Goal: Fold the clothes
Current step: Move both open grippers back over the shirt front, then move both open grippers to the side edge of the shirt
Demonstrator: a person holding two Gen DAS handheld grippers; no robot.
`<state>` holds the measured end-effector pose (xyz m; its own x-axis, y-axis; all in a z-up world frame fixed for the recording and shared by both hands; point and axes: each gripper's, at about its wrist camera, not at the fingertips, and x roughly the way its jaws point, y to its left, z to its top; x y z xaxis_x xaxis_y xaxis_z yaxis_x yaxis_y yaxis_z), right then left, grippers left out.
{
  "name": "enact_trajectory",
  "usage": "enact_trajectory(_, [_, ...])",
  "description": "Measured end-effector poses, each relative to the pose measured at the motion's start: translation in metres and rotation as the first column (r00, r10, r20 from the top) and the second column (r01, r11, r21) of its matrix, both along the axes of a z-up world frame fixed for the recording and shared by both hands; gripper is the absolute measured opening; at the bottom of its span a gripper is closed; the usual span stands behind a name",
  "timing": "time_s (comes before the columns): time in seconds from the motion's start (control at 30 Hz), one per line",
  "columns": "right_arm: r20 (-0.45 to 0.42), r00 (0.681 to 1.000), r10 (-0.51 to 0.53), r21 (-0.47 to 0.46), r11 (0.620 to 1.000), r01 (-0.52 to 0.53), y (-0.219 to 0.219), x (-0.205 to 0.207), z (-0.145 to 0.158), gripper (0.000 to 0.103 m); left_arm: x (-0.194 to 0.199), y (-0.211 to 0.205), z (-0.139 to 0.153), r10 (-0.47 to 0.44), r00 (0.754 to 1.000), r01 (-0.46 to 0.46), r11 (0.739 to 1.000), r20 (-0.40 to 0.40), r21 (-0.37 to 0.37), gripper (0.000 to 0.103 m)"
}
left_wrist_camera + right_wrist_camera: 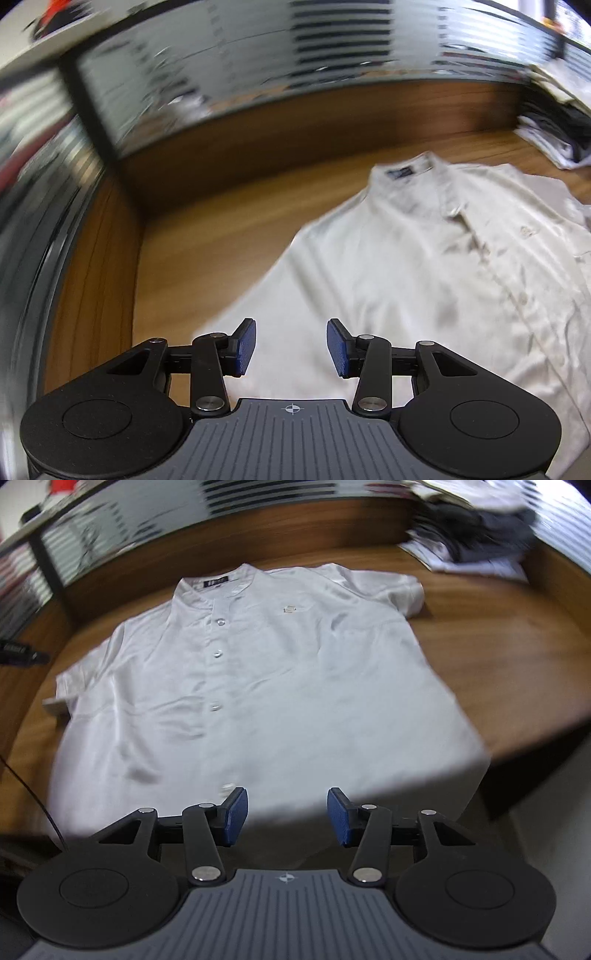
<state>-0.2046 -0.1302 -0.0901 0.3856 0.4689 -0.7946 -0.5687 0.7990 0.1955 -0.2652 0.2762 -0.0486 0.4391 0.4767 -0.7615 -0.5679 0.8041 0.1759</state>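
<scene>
In the left wrist view, the left gripper (pixel 291 347) hangs above the lower left part of a white short-sleeved button shirt (pixel 424 266), which lies face up and spread flat on a wooden table (pixel 207 229). Its two blue pads (pixel 245 347) stand apart and nothing is between them; they hold no cloth. The collar (pixel 406 173) points to the far side, and a pile of folded clothes (pixel 554 140) sits at the far right. In the right wrist view, the right gripper (pixel 283 821) is above the near hem of the same shirt (pixel 277 672), close to the table edge, and its fingers are also spread with nothing pinched. The button row (pixel 218 653) runs straight from the collar toward the hem, and both sleeves lie out to the sides. The picture is blurred, so I cannot tell exactly how near the pads are to the cloth. I judge that the folding is not yet begun. To do the first fold well, each gripper should probably take one side of the shirt at the shoulder and hem, pinch only the edge so both layers come together, and bring it over in one smooth line parallel to the buttons, so that no wrinkle is pressed in.
</scene>
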Motion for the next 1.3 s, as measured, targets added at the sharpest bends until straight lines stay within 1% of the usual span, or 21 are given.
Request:
enact_trajectory(0.1, [-0.004,0.996,-0.092,0.049,0.995,0.092,0.01,-0.031,-0.001,0.055,0.02,0.015,0.002,-0.031,1.0,0.031,0.999,-0.002,-0.008,0.048])
enact_trajectory(0.17, [-0.014,0.99,-0.143,0.074,0.987,0.144,0.016,-0.048,-0.004,0.055,0.025,0.021,-0.005,-0.039,0.999,0.039,0.999,-0.019,-0.015,0.048])
enact_trajectory(0.23, [-0.014,0.985,-0.173,0.078,0.982,0.174,0.022,-0.063,-0.01,0.055,0.026,0.024,-0.016,-0.038,0.998,0.038,0.999,-0.056,0.002,0.048])
enact_trajectory(0.27, [-0.017,0.982,-0.188,0.076,0.979,0.188,0.025,-0.071,-0.013,0.055,0.025,0.026,-0.022,-0.035,0.997,0.035,0.999,-0.075,-0.001,0.048])
enact_trajectory(0.33, [-0.031,0.976,-0.216,0.07,0.973,0.218,0.031,-0.086,-0.017,0.055,0.021,0.026,-0.032,-0.038,0.996,0.037,0.999,-0.085,-0.015,0.048])
enact_trajectory(0.4, [-0.052,0.969,-0.24,0.082,0.966,0.244,0.037,-0.1,-0.023,0.055,0.011,0.022,-0.038,-0.052,0.994,0.052,0.999,-0.098,-0.008,0.048])
enact_trajectory(0.47, [-0.074,0.964,-0.257,0.098,0.96,0.264,0.043,-0.113,-0.029,0.055,0.002,0.016,-0.042,-0.068,0.99,0.069,0.998,-0.12,0.007,0.053])
enact_trajectory(0.5, [-0.08,0.964,-0.255,0.105,0.959,0.263,0.047,-0.119,-0.032,0.055,-0.004,0.014,-0.043,-0.065,0.989,0.068,0.998,-0.132,0.013,0.054])
enact_trajectory(0.63, [-0.091,0.972,-0.214,0.108,0.969,0.224,0.071,-0.138,-0.048,0.055,-0.028,0.001,-0.044,-0.079,0.982,0.083,0.996,-0.171,0.015,0.054])
enact_trajectory(0.67, [-0.098,0.975,-0.2,0.112,0.971,0.21,0.078,-0.142,-0.051,0.055,-0.033,-0.002,-0.044,-0.078,0.98,0.085,0.996,-0.185,0.03,0.054])
enact_trajectory(0.73, [-0.107,0.981,-0.162,0.115,0.978,0.174,0.093,-0.149,-0.056,0.055,-0.045,-0.006,-0.043,-0.046,0.972,0.065,0.995,-0.229,0.076,0.054])
enact_trajectory(0.77, [-0.106,0.984,-0.141,0.118,0.981,0.154,0.1,-0.153,-0.056,0.055,-0.05,-0.006,-0.04,-0.032,0.972,0.054,0.995,-0.234,0.089,0.054])
enact_trajectory(0.87, [-0.106,0.991,-0.078,0.118,0.989,0.09,0.119,-0.166,-0.057,0.055,-0.067,-0.004,-0.031,-0.006,0.976,0.032,0.993,-0.217,0.116,0.056])
enact_trajectory(0.93, [-0.105,0.993,-0.046,0.111,0.992,0.058,0.128,-0.174,-0.056,0.055,-0.076,-0.001,-0.027,-0.004,0.98,0.03,0.991,-0.198,0.129,0.061])
enact_trajectory(1.03, [-0.102,0.995,-0.013,0.104,0.994,0.023,0.14,-0.184,-0.058,0.055,-0.083,0.008,-0.025,0.004,0.982,0.02,0.992,-0.186,0.126,0.061])
enact_trajectory(1.13, [-0.086,0.996,0.019,0.079,0.997,-0.012,0.151,-0.191,-0.061,0.055,-0.086,0.009,-0.028,0.005,0.981,0.024,0.989,-0.193,0.147,0.061])
enact_trajectory(1.2, [-0.07,0.997,0.023,0.061,0.998,-0.018,0.157,-0.195,-0.063,0.055,-0.086,0.007,-0.03,0.0,0.979,0.035,0.985,-0.205,0.168,0.061])
enact_trajectory(1.3, [-0.05,0.999,0.022,0.038,0.999,-0.02,0.163,-0.197,-0.068,0.055,-0.084,0.003,-0.035,-0.026,0.977,0.061,0.985,-0.211,0.163,0.062])
